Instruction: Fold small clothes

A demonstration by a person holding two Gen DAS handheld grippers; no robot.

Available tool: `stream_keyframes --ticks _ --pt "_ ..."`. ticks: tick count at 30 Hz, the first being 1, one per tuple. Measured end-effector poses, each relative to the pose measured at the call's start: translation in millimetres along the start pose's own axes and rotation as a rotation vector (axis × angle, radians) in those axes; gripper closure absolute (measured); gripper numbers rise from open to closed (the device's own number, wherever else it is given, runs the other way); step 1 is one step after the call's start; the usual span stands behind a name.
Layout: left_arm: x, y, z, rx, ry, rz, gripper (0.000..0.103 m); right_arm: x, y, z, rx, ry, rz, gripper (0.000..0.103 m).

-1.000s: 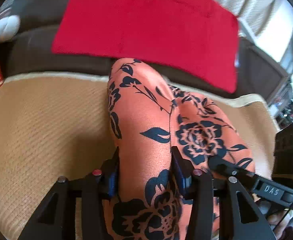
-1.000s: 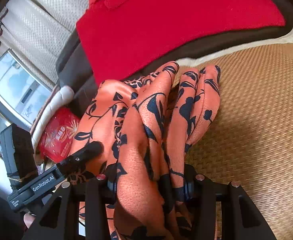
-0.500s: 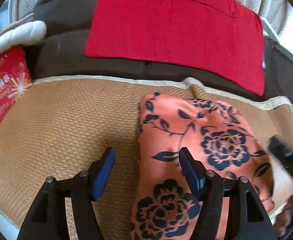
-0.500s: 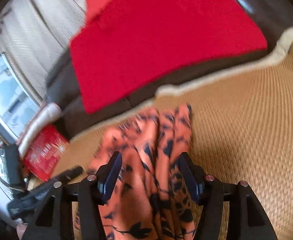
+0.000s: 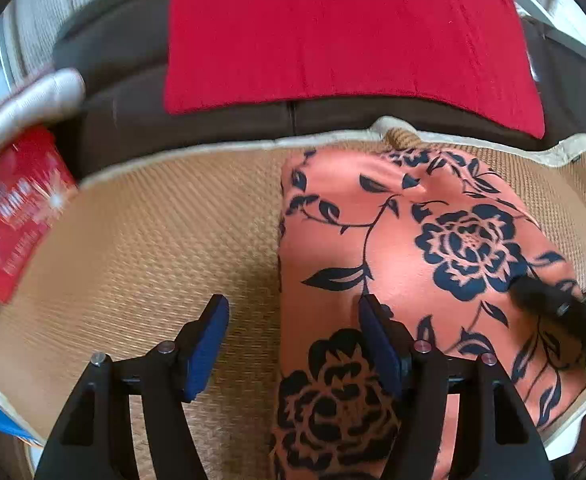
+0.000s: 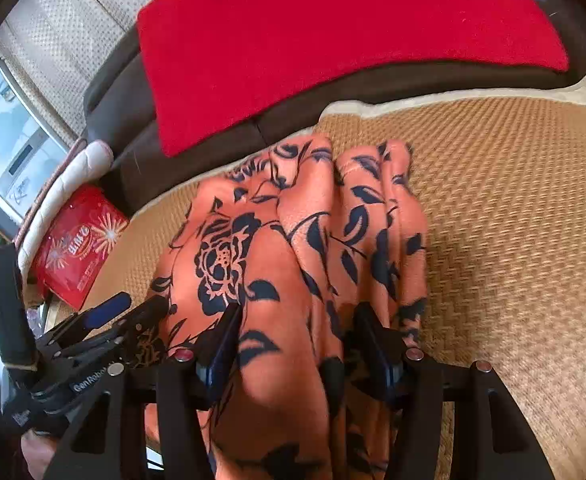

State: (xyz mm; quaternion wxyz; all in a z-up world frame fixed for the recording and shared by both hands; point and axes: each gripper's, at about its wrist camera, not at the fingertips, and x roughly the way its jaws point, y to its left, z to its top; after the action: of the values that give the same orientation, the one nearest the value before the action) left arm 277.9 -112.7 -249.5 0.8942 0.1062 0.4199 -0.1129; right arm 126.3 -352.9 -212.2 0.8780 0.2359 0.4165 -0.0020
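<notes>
1. Left gripper [image 5: 293, 344]: jaws apart, having just been opening. Blue pads bare; the left-edge strip of the orange floral garment [image 5: 393, 248] lies between the fingers, unpinched (the right finger sits over the cloth, the left finger over bare mat).
2. Right gripper [image 6: 301, 340]: jaws apart, also just been opening. A bunched ridge of the garment runs up between the fingers; whether the pads press on it I cannot tell, since cloth hides most of them.
3. The garment lies on the woven straw mat [image 5: 153, 240], flat on its left side, gathered into lengthwise folds on its right side, the far end near the mat's pale border.
4. Seen from the right wrist, the left gripper hangs at the garment's left edge.
5. Left of the mat: a red printed bag [image 6: 79, 248].
6. Beyond: dark sofa back [image 5: 125, 92] with a red cloth [image 5: 333, 36] draped over it
</notes>
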Motion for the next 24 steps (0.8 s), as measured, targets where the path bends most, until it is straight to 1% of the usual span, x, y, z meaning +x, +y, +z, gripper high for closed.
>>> stream_keyframes --ticks 1,2,3,4,6,7,8,9,11,12,13,15,16,17,21,24 --pt "-7 -1 -1 0.008 -0.020 0.009 0.034 -9 -1 -2 -0.011 -0.033 -0.010 0.041" --pt "-19 -2 -2 0.013 -0.049 0.018 0.034 -24 2 -5 -0.036 -0.090 -0.034 0.041" --pt "-31 -2 -4 0.012 -0.077 0.032 0.030 -37 4 -6 -0.051 -0.131 -0.042 0.041" --pt "-40 -3 -4 0.007 -0.099 0.046 0.026 -52 7 -8 -0.056 -0.169 -0.039 0.041" --pt "-70 -3 -7 -0.009 -0.160 0.064 0.023 -78 12 -15 -0.045 -0.246 -0.005 0.041" --pt "-80 -2 -9 -0.013 -0.184 0.069 0.018 -93 13 -22 -0.040 -0.280 0.009 0.041" --pt "-94 -2 -11 -0.014 -0.212 0.075 0.016 -104 13 -26 -0.043 -0.293 0.012 0.043" --pt "-109 -4 -12 -0.010 -0.242 0.080 0.013 -115 16 -32 -0.057 -0.311 0.008 0.048" --pt "-136 -7 -13 0.011 -0.300 0.102 0.012 -131 25 -44 -0.094 -0.323 -0.007 0.057" --pt "-148 -10 -11 0.019 -0.323 0.124 0.009 -140 29 -48 -0.106 -0.322 -0.017 0.057" --pt "-159 -12 -9 0.021 -0.338 0.146 0.004 -148 35 -50 -0.108 -0.326 -0.022 0.057" --pt "-188 -15 -10 0.028 -0.396 0.190 0.002 -168 42 -50 -0.108 -0.348 -0.032 0.057" --pt "-199 -16 -12 0.031 -0.421 0.197 0.002 -177 46 -52 -0.112 -0.360 -0.037 0.057" --pt "-217 -16 -14 0.030 -0.444 0.195 0.001 -190 52 -52 -0.122 -0.374 -0.048 0.057" --pt "-258 -13 -14 0.007 -0.484 0.147 0.000 -228 67 -55 -0.137 -0.406 -0.069 0.055" --pt "-280 -8 -15 -0.024 -0.506 0.130 0.000 -251 77 -59 -0.139 -0.428 -0.078 0.052"
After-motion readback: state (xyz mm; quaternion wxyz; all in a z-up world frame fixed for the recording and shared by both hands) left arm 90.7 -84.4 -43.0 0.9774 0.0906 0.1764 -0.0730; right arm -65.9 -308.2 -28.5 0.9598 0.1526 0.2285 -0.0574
